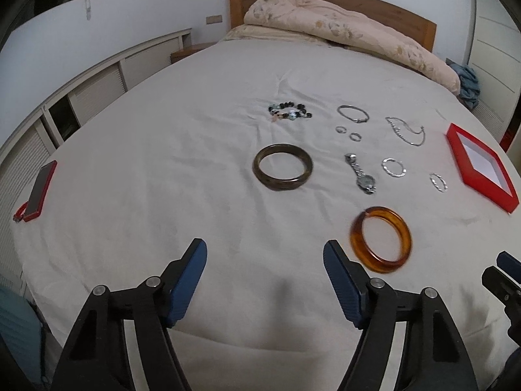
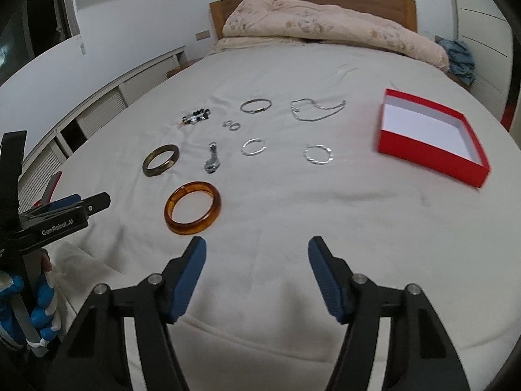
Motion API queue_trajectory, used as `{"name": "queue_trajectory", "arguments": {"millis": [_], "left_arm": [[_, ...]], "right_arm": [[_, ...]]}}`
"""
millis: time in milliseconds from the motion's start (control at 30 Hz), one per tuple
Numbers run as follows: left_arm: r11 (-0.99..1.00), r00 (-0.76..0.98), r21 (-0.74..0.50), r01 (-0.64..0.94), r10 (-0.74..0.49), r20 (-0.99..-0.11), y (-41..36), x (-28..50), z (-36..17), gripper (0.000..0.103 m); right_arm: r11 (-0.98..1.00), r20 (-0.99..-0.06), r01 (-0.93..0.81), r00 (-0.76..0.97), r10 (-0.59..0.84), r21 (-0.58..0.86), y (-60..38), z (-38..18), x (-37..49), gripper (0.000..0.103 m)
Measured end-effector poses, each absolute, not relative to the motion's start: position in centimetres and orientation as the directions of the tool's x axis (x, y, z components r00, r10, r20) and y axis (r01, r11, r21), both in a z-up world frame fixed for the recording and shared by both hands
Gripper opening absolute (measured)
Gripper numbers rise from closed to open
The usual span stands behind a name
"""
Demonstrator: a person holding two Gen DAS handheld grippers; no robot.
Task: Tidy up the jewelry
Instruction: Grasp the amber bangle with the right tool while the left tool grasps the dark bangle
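Observation:
Jewelry lies spread on a white bed sheet. An amber bangle (image 1: pixel 381 240) (image 2: pixel 192 208) is nearest, with a dark brown bangle (image 1: pixel 282 166) (image 2: pixel 161 160) behind it. A watch (image 1: pixel 361 173) (image 2: pixel 212 158), a beaded bracelet (image 1: pixel 289 111) (image 2: pixel 196 116), two small rings (image 1: pixel 348 133) (image 2: pixel 231 125), silver hoops (image 1: pixel 394 167) (image 2: pixel 318 154), a thin bangle (image 1: pixel 352 113) (image 2: pixel 256 106) and a chain (image 1: pixel 407 130) (image 2: pixel 312 109) lie farther off. An open red box (image 1: pixel 478 167) (image 2: pixel 429 135) sits on the right. My left gripper (image 1: pixel 265 273) and my right gripper (image 2: pixel 257 267) are both open over bare sheet, holding nothing.
A red box lid (image 1: pixel 39 192) lies at the bed's left edge. A folded beige quilt (image 1: pixel 338 27) (image 2: pixel 329 29) and the wooden headboard (image 1: pixel 407 16) are at the far end. Low white cabinets (image 1: pixel 81 94) line the left wall. A blue cloth (image 2: pixel 459 58) is at the far right.

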State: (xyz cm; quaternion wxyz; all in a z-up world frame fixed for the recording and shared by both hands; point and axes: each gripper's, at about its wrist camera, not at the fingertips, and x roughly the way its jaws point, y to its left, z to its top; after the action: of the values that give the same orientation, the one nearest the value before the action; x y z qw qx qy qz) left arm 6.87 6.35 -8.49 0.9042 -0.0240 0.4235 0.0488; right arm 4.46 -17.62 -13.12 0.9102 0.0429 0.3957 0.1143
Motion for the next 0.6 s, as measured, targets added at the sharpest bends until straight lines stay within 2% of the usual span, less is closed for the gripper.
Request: {"name": "queue_trajectory", "arguments": {"millis": [233,367,600], "left_arm": [[0.991,0.624,-0.027,-0.131,0.061,-0.779,7.8,8.7,-9.0,0.069],[0.993,0.621,-0.051,-0.102,0.024,-0.783,7.4,9.2,-9.2,0.067],[0.995,0.616,-0.064,-0.073,-0.005,-0.788,6.3,10.2,-9.6,0.066]], "right_arm": [[0.956,-0.722,-0.222,0.628,0.291,0.192,-15.6,-14.0,7.4,0.055],[0.948,-0.729,-0.246,0.609,0.313,0.201,-14.7,-14.5,8.8,0.047],[0.937,-0.741,-0.271,0.578,0.342,0.221,-13.4,-15.9,10.8,0.042]]}}
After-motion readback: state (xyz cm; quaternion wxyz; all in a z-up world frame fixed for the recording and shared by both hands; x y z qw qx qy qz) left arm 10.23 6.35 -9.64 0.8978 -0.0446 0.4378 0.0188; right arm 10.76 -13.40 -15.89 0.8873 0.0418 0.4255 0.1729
